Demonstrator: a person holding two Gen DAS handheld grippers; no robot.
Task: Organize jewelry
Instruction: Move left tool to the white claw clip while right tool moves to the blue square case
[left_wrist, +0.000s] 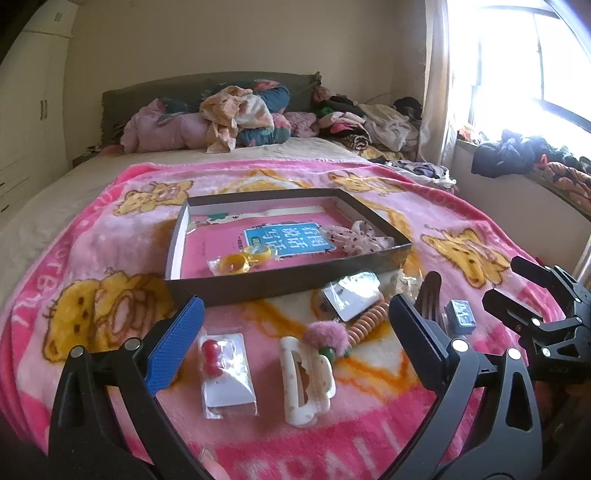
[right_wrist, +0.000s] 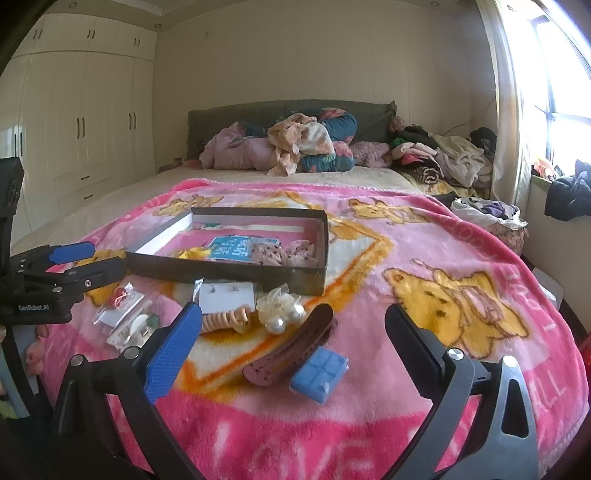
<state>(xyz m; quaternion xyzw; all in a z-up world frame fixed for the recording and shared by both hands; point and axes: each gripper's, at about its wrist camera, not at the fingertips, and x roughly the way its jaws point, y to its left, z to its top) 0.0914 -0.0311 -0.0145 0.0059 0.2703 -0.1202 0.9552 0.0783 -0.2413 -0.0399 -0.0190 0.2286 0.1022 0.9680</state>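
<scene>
Sorting mid-way: rings and scrunchies already lie in the box (left_wrist: 288, 284), the rest are loose on the blanket before it. Your left tool (left_wrist: 291, 343) hangs spread and empty over the cream hair claw (left_wrist: 306, 384); the right tool (right_wrist: 291, 343) gapes above the brown clip (right_wrist: 291, 347). Lower and pinch one next.

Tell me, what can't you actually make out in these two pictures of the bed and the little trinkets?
- Box floor, right wrist view: the near wall hides its front strip.
- White hair claw, right wrist view: partly behind the blue finger pad.
- Earrings on the white card: too small to identify.
- Window, left wrist view: glare washes out everything outside.
- Brown hair clip, left wrist view: lower part behind the black finger.
</scene>
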